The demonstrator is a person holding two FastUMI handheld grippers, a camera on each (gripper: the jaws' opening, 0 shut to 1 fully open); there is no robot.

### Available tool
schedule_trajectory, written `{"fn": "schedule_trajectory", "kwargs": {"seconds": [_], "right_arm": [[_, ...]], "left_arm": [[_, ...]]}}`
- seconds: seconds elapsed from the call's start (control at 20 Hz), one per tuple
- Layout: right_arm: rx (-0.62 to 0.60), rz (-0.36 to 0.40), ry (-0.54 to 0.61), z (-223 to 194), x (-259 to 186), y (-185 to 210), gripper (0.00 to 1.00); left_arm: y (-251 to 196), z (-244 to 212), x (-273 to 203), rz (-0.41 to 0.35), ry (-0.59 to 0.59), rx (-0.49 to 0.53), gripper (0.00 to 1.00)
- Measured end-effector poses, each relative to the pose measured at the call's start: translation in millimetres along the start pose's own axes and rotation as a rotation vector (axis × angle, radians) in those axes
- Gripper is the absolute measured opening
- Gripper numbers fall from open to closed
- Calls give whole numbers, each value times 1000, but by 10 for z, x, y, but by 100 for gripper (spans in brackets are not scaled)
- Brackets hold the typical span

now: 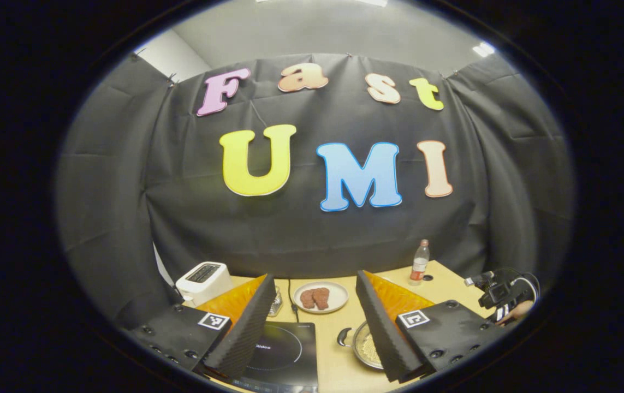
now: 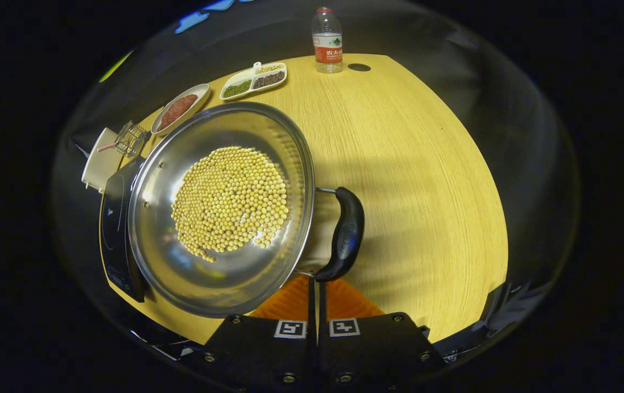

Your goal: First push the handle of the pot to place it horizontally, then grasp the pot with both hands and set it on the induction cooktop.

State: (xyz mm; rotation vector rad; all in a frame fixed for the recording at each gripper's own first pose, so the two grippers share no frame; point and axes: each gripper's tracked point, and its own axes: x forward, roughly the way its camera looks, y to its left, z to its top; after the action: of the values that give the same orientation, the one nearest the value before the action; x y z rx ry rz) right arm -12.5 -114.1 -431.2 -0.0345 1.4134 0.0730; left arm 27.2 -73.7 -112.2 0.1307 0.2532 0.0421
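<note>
The steel pot [image 2: 224,207], with yellow beans over its bottom, sits on the wooden table just right of the black induction cooktop [image 2: 118,234]. Its black loop handle [image 2: 347,232] faces right in the right gripper view. My right gripper [image 2: 314,283] is shut, and its tips are at the near end of that handle. My left gripper [image 1: 315,281] hangs open above the table. Between its fingers I see the cooktop [image 1: 284,355] and the pot [image 1: 367,348] with a handle [image 1: 344,337]. The right gripper [image 1: 500,295] is held by a hand at the far right.
A plate of meat [image 2: 178,109], a divided dish of grains [image 2: 254,79] and a water bottle [image 2: 327,41] line the far side of the table. A white toaster [image 1: 202,278] and a small wire basket [image 2: 129,139] stand beyond the cooktop. Bare wood [image 2: 426,191] spreads right of the pot.
</note>
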Motion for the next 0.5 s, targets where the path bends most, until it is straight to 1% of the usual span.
{"fn": "schedule_trajectory", "kwargs": {"seconds": [0.05,0.1,0.15,0.25,0.3,0.5], "right_arm": [[-4,-4,-6,53,9,-22,1],[-9,-9,-10,81,19,-41,1],[-15,-14,-14,124,25,-64,1],[-21,-21,-20,191,52,-96,1],[-23,-21,-25,235,63,-100,1],[-38,-26,-39,368,107,-132,1]], "left_arm": [[-21,-23,10,-5,5,3,96],[-40,-42,26,-9,11,6,94],[-53,-66,22,-14,16,6,96],[-74,-107,44,-20,24,3,99],[-80,-126,63,-21,30,3,94],[-115,-234,112,-24,53,5,94]]}}
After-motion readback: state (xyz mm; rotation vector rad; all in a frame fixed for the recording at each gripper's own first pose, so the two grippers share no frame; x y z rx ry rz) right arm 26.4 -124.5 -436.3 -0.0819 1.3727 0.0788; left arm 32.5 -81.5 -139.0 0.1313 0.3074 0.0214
